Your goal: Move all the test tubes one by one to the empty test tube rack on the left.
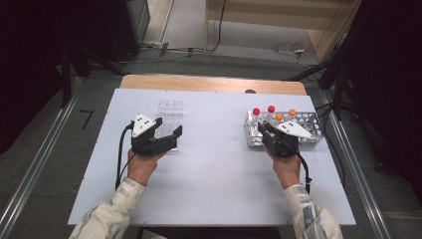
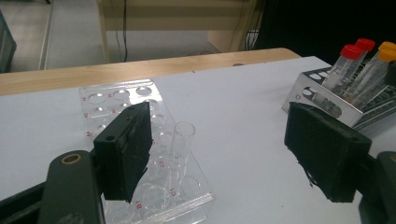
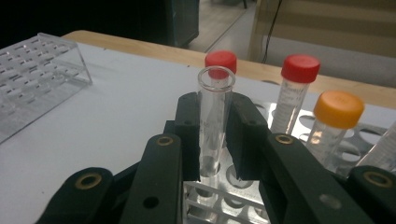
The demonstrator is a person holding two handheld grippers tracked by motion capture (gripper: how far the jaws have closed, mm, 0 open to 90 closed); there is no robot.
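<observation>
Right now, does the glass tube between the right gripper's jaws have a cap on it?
No, the right gripper is shut on an open glass tube with a bare rim, while the red-capped tubes stand behind it in the metal rack.

High view overhead, far; gripper views close; all share metal rack [image 1: 308, 130].

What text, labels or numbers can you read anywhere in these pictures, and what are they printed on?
Clear plastic tube rack: small red characters beside its holes, in the left gripper view; too small and blurred to read reliably.
Capped tubes in the metal rack: faint markings on the walls, unreadable.
Open glass tube pinched by the right gripper: faint markings, unreadable.
No other text shows.
</observation>
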